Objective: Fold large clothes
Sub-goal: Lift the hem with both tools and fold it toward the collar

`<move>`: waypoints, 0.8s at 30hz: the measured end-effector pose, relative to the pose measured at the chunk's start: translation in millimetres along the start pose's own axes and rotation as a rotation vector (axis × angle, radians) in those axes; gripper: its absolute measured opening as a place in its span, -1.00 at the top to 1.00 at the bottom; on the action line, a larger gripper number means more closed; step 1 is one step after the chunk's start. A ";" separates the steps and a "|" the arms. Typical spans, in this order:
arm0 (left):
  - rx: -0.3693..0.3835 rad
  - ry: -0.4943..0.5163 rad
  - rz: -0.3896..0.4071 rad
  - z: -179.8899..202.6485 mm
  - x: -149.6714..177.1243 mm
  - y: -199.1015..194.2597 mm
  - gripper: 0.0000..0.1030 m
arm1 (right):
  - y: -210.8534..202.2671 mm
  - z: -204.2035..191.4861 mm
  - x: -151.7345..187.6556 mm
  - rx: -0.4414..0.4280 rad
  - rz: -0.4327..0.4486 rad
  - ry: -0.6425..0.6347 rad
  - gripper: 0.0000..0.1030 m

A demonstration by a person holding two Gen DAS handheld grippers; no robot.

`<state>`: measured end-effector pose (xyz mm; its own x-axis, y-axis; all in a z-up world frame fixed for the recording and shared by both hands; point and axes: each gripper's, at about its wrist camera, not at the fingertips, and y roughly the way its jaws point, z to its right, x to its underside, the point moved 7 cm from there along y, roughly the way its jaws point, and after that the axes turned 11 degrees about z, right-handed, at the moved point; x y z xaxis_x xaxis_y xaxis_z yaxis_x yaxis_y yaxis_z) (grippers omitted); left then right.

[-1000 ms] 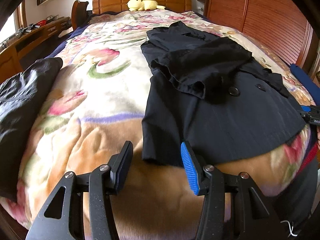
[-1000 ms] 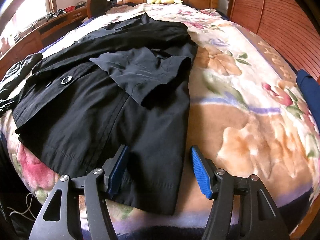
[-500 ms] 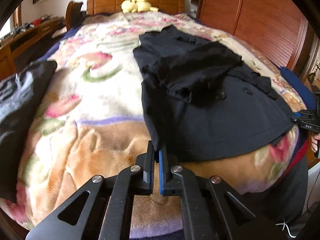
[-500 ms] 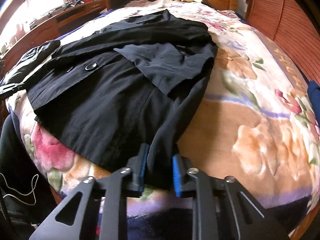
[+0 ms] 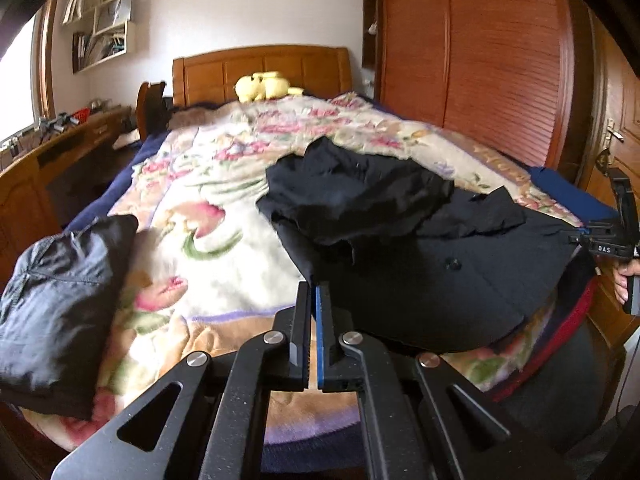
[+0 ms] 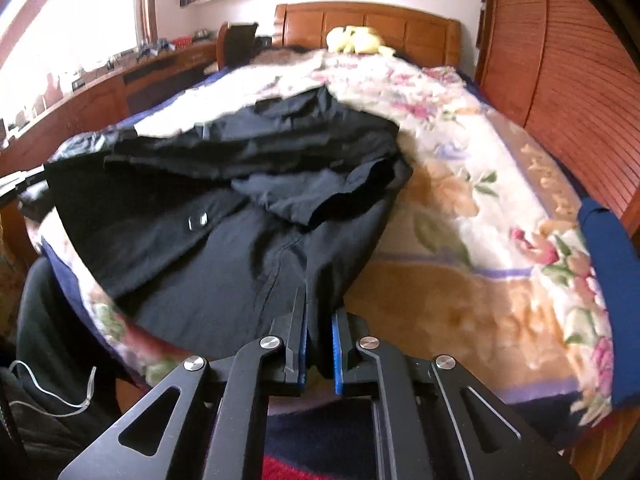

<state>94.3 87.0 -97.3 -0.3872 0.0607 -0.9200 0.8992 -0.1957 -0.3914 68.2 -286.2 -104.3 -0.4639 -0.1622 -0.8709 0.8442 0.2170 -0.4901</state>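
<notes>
A black coat [image 5: 420,280] lay on a floral blanket [image 5: 208,208] at the near end of a bed. The left gripper [image 5: 313,312] pinched the coat's near left hem corner; the right gripper [image 6: 318,332] clamped the near right corner. Folding well probably meant raising both corners evenly and carrying the hem toward the far collar without bunching.

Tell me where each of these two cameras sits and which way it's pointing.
Left wrist: on the left gripper, facing up the bed to the headboard; it pinches the black coat hem; the right gripper and a hand show.
Right wrist: on the right gripper, same heading, clamping the hem's other corner.
Shared: coat, bed, yellow plush toy.
</notes>
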 end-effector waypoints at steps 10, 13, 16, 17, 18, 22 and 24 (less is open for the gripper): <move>0.002 0.043 0.114 18.7 -27.3 -63.3 0.96 | -96.8 -3.4 -19.6 0.023 0.182 0.005 0.84; 0.004 0.052 0.149 21.9 -36.9 -78.7 0.96 | -121.4 -7.2 -19.9 0.023 0.222 -0.001 0.83; 0.009 0.059 0.176 25.2 -43.2 -91.8 0.96 | -138.8 -7.9 -19.4 0.025 0.249 0.003 0.84; 0.014 0.058 0.185 25.7 -45.0 -96.7 0.96 | -144.2 -9.7 -17.0 0.025 0.255 0.003 0.84; 0.020 0.057 0.189 25.0 -45.8 -98.8 0.96 | -147.3 -9.8 -14.7 0.024 0.260 0.002 0.84; 0.017 0.063 0.170 20.2 -39.8 -91.0 0.96 | -150.9 -6.3 -5.9 0.020 0.250 0.014 0.83; 0.009 0.054 0.139 14.7 -31.0 -76.9 0.96 | -137.5 1.0 -1.9 0.029 0.230 0.014 0.83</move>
<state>34.2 85.9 -38.4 -0.2472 0.0843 -0.9653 0.9414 -0.2151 -0.2599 -46.8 -316.7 -35.2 -0.2621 -0.0980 -0.9601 0.9355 0.2186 -0.2777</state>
